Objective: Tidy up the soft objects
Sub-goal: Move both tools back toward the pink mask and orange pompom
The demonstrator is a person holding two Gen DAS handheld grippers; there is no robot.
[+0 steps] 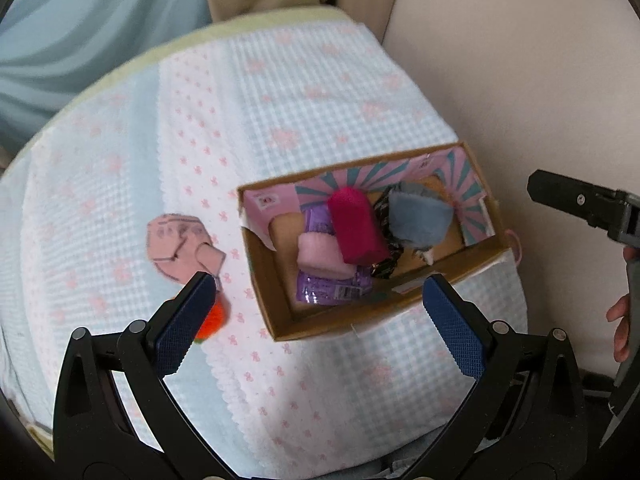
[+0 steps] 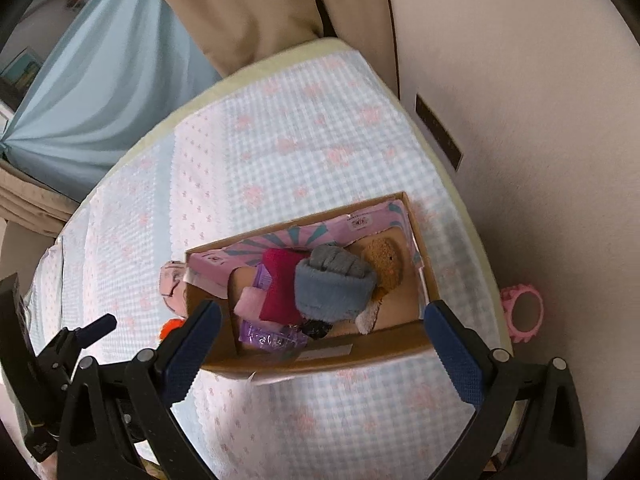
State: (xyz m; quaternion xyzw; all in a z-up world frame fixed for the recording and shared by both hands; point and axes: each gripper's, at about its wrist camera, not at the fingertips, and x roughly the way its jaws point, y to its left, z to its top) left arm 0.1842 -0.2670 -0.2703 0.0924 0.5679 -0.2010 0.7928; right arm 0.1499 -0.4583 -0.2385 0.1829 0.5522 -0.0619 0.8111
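A cardboard box (image 1: 276, 316) (image 2: 416, 340) with a pink and teal lining stands on the checked blanket. It holds a magenta roll (image 1: 356, 228) (image 2: 280, 288), a grey-blue cloth (image 1: 418, 222) (image 2: 332, 284), a pale pink roll (image 1: 320, 256) (image 2: 250, 304), a purple packet (image 1: 328, 288) (image 2: 268, 336) and a brown plush (image 2: 384, 260). A pink cloth piece (image 1: 180, 246) (image 2: 170, 280) and an orange soft thing (image 1: 212, 316) (image 2: 172, 326) lie left of the box. My left gripper (image 1: 318, 308) is open and empty above the box's near side. My right gripper (image 2: 322, 338) is open and empty over the box.
The blanket (image 1: 300, 92) covers a rounded cushion beside a cream wall (image 1: 520, 80). A pink ring (image 2: 526, 312) lies off the blanket's right edge. Blue and tan curtains (image 2: 120, 80) hang behind. The other gripper shows at the right edge of the left wrist view (image 1: 580, 204).
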